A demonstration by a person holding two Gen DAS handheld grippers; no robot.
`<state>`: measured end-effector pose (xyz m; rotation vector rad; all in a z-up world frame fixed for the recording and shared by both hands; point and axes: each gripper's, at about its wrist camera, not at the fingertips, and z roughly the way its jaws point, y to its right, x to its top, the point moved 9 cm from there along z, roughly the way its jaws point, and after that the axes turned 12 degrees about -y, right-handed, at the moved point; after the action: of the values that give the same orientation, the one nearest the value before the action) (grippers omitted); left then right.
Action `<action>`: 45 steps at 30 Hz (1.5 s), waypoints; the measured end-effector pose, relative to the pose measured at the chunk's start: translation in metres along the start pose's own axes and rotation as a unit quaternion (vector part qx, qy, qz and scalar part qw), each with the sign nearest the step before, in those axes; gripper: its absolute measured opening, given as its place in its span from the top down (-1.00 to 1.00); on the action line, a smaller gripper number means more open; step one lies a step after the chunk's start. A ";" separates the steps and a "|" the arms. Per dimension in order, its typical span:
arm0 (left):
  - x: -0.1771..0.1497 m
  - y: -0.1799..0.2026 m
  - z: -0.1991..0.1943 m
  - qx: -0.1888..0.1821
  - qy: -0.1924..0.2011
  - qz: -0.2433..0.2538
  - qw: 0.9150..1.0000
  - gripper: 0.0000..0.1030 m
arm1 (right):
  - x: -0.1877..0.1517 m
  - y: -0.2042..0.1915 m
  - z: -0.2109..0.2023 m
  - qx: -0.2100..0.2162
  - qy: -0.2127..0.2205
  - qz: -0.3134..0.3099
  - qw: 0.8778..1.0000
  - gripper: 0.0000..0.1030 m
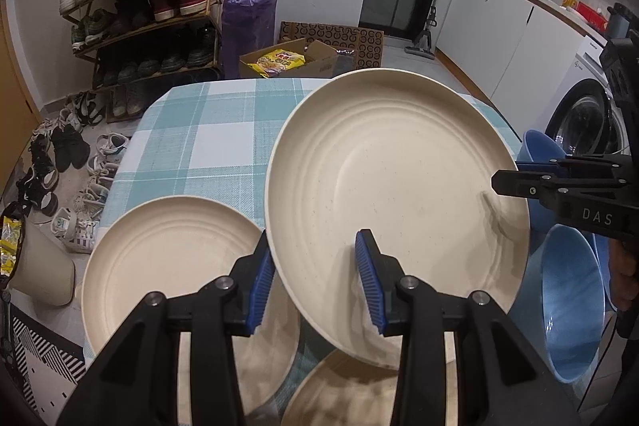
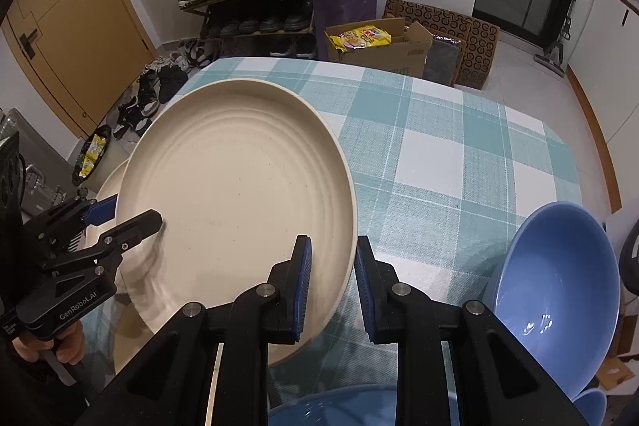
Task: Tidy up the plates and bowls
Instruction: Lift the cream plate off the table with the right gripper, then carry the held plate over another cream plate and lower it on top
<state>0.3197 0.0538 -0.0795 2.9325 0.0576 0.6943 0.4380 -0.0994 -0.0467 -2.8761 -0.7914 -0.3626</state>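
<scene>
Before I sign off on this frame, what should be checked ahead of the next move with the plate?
1. Left gripper jaws on the held plate's near rim: ok, the rim sits between the pads.
2. Right gripper jaws on the opposite rim: ok, closed on it.
3. Held plate off the table: ok, it is raised and tilted.
4. Second plate free to receive it: ok, nothing lies in it.
5. Blue bowls out of the way: ok, they stand apart at the right.
6. Grip firm enough to stop slipping: cannot tell.
</scene>
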 end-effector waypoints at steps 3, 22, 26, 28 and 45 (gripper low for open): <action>-0.004 -0.001 -0.009 0.001 0.006 -0.002 1.000 0.24 | -0.005 -0.006 -0.006 0.001 0.003 -0.005 1.000 0.57; -0.048 -0.005 -0.063 0.017 0.048 -0.009 0.999 0.24 | -0.048 -0.051 -0.049 -0.005 0.036 -0.043 0.998 0.57; -0.056 -0.005 -0.068 0.018 0.055 -0.009 0.998 0.24 | -0.056 -0.057 -0.053 -0.008 0.041 -0.048 0.998 0.57; -0.060 -0.005 -0.069 0.018 0.057 -0.009 0.998 0.24 | -0.059 -0.059 -0.054 -0.011 0.043 -0.049 0.998 0.57; -0.092 -0.011 -0.090 0.022 0.074 -0.014 0.997 0.25 | -0.092 -0.084 -0.066 -0.023 0.050 -0.066 0.996 0.57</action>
<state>0.1969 0.0686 -0.0416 2.9106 0.1287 0.9176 0.3053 -0.0857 -0.0017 -2.8279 -0.9697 -0.5433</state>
